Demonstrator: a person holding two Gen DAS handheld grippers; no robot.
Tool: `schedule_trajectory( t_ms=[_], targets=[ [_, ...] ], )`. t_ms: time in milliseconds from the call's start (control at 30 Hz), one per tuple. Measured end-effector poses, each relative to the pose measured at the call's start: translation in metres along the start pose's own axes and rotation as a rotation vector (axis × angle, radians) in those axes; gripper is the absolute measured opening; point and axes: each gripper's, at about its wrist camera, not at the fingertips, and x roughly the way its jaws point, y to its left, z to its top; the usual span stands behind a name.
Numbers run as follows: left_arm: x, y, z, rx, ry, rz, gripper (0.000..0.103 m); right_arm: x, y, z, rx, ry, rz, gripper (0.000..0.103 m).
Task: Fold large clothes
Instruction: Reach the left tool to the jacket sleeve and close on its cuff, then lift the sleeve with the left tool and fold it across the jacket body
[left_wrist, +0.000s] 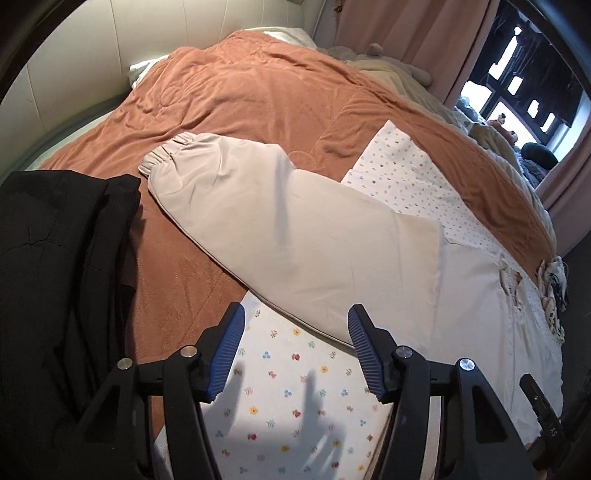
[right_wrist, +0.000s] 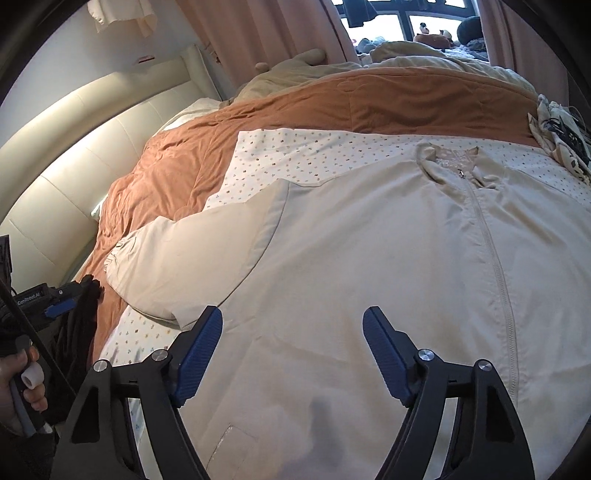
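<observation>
Left gripper (left_wrist: 295, 347), left wrist view: jaws spread wide, nothing between the blue pads (left_wrist: 227, 354). It hangs above the near edge of the floral sheet (left_wrist: 291, 398), just short of the beige jacket (left_wrist: 332, 251). The jacket's sleeve (left_wrist: 229, 188) extends away to the left, flat, its elastic cuff (left_wrist: 162, 153) resting on the rust-orange blanket (left_wrist: 258, 96). A black garment (left_wrist: 55, 277) lies in a heap at the left, partly on the blanket and apart from the sleeve. A small patterned cloth bundle (left_wrist: 552, 291) sits at the far right edge of the bed. No containers appear in this view.

Right gripper (right_wrist: 293, 352), right wrist view: jaws likewise wide apart, holding nothing. It hovers over the lower front of the jacket (right_wrist: 369, 240), which lies spread face up on the floral sheet (right_wrist: 295, 155), zipper (right_wrist: 491, 251) closed and running from the collar (right_wrist: 454, 162) toward the camera. The sleeve (right_wrist: 192, 258) angles out to the left, with its cuff over the blanket (right_wrist: 332, 107). At the far left, the left gripper (right_wrist: 59, 306) is visible, held in the person's hand (right_wrist: 22, 387). A padded cream headboard (right_wrist: 74, 155) borders the bed. No containers appear here either.
</observation>
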Motion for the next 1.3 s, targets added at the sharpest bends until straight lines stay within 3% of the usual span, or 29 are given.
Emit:
schedule_trajectory(
  t_ms=[100,267,433,467,533,567,600,633,700,933,1067,1300],
  targets=[
    [0.033,0.004,0.005,-0.018,0.05,0.046,0.059,0.014,-0.003,0.01,-0.005,0.016,-0.012,0.068],
    [0.077,0.011,0.009,-0.039,0.11,0.12,0.059,0.026,-0.01,0.025,0.021,-0.003,-0.007,0.068],
    [0.103,0.028,0.019,-0.078,0.104,0.186,0.058,0.041,-0.014,0.023,0.035,0.014,0.01,0.065],
    [0.105,0.03,0.021,-0.081,0.095,0.184,0.054,0.045,-0.013,0.021,0.036,0.027,0.012,0.062],
    [0.106,0.031,0.025,-0.079,0.081,0.195,0.025,0.052,-0.013,0.019,0.047,0.049,0.032,0.056],
    [0.104,0.031,0.027,-0.078,0.074,0.2,0.016,0.055,-0.012,0.018,0.048,0.061,0.047,0.051],
    [0.101,0.029,0.03,-0.075,0.067,0.194,0.008,0.06,-0.01,0.017,0.044,0.077,0.063,0.046],
    [0.098,0.025,0.033,-0.067,0.059,0.185,0.007,0.064,-0.009,0.017,0.039,0.093,0.083,0.044],
    [0.086,0.015,0.04,-0.029,0.035,0.171,0.006,0.072,-0.003,0.015,0.038,0.12,0.129,0.037],
    [0.025,-0.029,0.058,0.091,-0.05,0.081,0.006,0.104,0.006,0.015,0.113,0.191,0.272,0.032],
    [0.001,-0.057,0.058,0.153,-0.075,0.025,0.006,0.131,0.016,0.015,0.135,0.237,0.341,0.022],
    [-0.036,-0.101,0.045,0.26,-0.096,-0.084,0.005,0.181,0.023,0.007,0.172,0.297,0.392,0.01]
  ],
)
